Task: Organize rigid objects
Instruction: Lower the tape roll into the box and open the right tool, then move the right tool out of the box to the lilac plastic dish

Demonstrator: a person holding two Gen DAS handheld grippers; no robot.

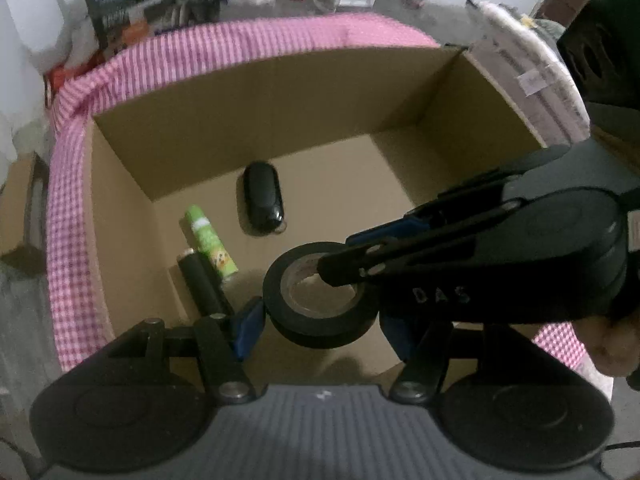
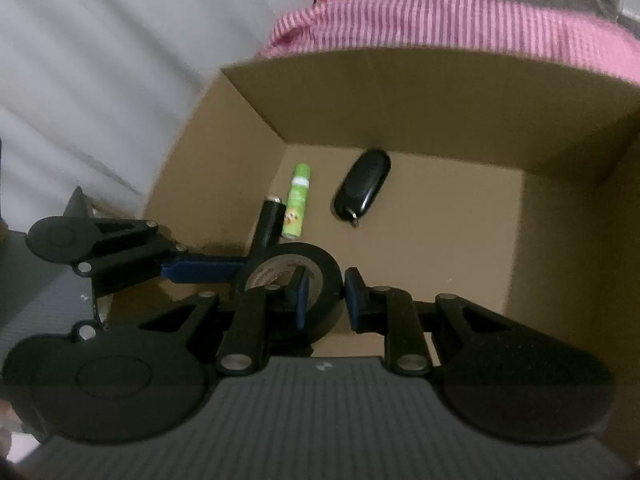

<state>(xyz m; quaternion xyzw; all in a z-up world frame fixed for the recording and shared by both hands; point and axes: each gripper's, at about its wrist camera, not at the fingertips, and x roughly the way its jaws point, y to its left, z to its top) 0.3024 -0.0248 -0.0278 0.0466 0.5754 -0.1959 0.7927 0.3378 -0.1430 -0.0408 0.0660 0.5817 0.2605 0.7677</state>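
A black tape roll (image 1: pixel 320 300) hangs over the near side of an open cardboard box (image 1: pixel 280 92). My left gripper (image 1: pixel 322 320) holds the roll across its outer sides between blue pads. My right gripper (image 2: pixel 325 294) pinches the roll's wall (image 2: pixel 320 280), one finger inside the core and one outside; it also shows from the right in the left wrist view (image 1: pixel 340 260). On the box floor lie a black oval case (image 1: pixel 263 202), a green tube (image 1: pixel 210 244) and a black cylinder (image 1: pixel 202 286).
The box sits on a pink checked cloth (image 1: pixel 248 36). A stack of flat cardboard and paper (image 1: pixel 528 68) lies past the box's right wall. White fabric (image 2: pixel 100 60) lies left of the box.
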